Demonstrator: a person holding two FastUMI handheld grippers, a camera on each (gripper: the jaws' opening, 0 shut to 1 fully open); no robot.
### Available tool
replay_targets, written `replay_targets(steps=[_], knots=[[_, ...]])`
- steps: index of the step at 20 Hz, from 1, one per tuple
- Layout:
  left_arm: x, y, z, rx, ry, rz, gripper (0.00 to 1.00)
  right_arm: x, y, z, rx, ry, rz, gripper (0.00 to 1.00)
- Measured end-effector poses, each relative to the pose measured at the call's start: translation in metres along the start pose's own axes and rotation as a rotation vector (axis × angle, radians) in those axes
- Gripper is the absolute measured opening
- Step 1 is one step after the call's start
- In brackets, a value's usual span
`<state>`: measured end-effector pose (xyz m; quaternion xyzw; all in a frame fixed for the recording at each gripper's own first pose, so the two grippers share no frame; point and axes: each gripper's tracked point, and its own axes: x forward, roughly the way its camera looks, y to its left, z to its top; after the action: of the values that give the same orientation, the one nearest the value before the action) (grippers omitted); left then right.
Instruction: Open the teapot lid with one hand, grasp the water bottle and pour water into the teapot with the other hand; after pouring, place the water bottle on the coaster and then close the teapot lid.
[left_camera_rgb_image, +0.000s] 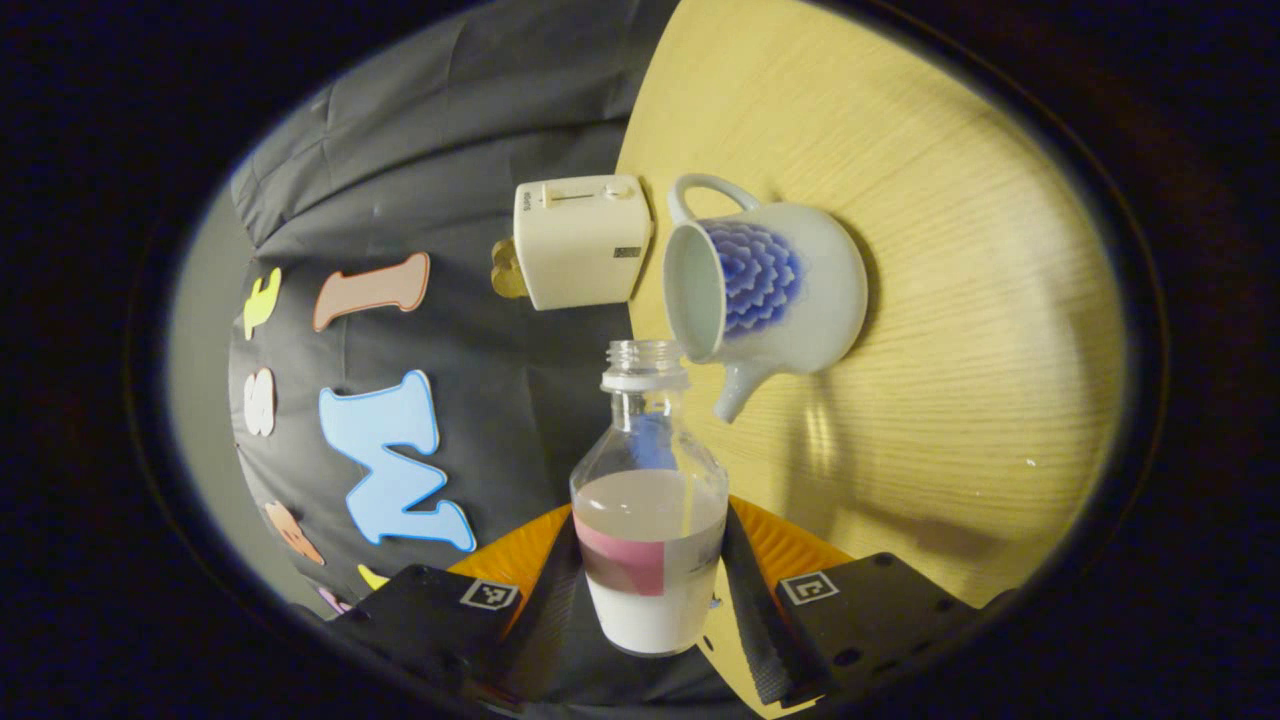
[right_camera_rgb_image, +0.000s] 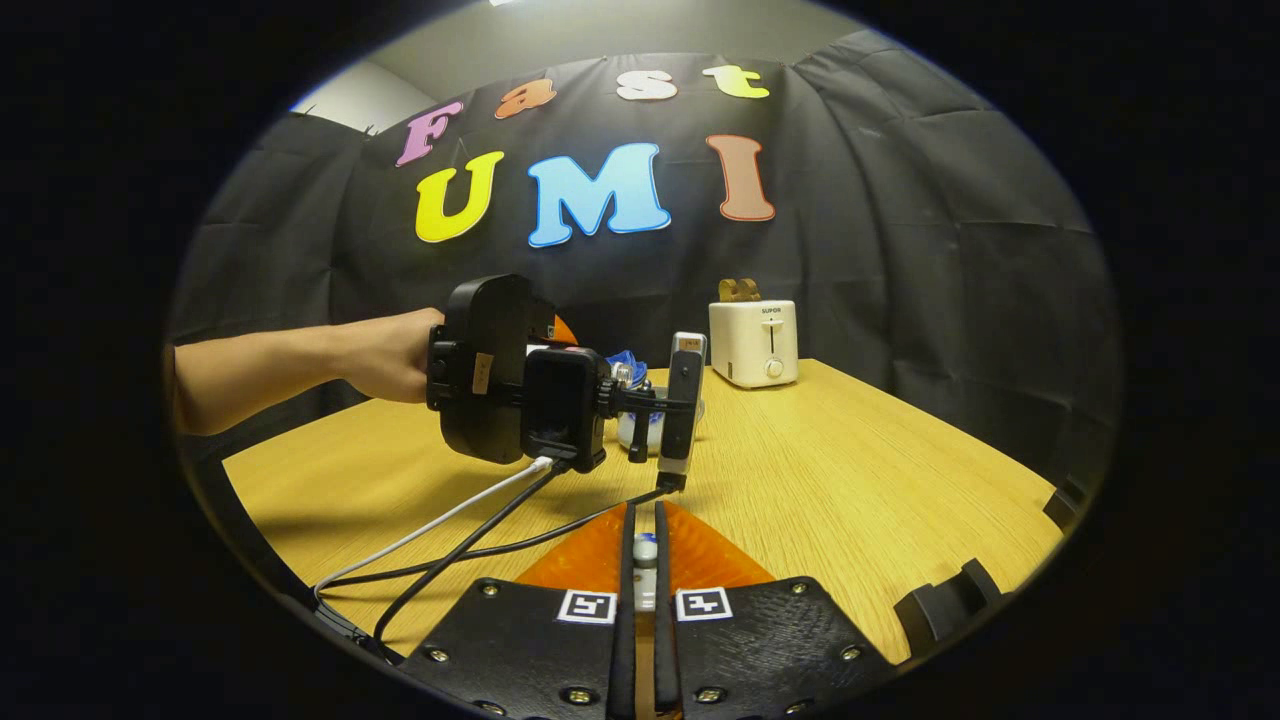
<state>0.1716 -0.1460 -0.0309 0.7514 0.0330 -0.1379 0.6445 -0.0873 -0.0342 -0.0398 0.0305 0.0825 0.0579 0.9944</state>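
Observation:
In the left gripper view my left gripper (left_camera_rgb_image: 655, 565) is shut on a clear, uncapped water bottle (left_camera_rgb_image: 650, 520) with a pink and white label. The view is rolled sideways, so the bottle lies roughly level with the table. Its open mouth is just beside the lidless opening of the white teapot (left_camera_rgb_image: 770, 285) with a blue flower pattern. I see no stream of water. In the right gripper view my right gripper (right_camera_rgb_image: 645, 535) is shut on a small white knob, the teapot lid (right_camera_rgb_image: 645, 552), held above the table. The left gripper's body (right_camera_rgb_image: 500, 370) hides most of the teapot (right_camera_rgb_image: 640, 428).
A white toaster (right_camera_rgb_image: 753, 343) with bread in it stands at the table's far edge, also just behind the teapot as the toaster (left_camera_rgb_image: 580, 240). A hand (right_camera_rgb_image: 385, 355) holds the left gripper, and cables (right_camera_rgb_image: 470, 525) trail from it over the wooden table (right_camera_rgb_image: 850, 480).

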Motion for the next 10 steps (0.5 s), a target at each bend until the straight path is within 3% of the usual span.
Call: replay_targets(steps=[10], knots=[[0.0001,0.0063,0.0043,0.158,0.023,-0.032,0.86,0.0017,-0.0044,0.0036,-0.004,-0.007,-0.001,0.07]])
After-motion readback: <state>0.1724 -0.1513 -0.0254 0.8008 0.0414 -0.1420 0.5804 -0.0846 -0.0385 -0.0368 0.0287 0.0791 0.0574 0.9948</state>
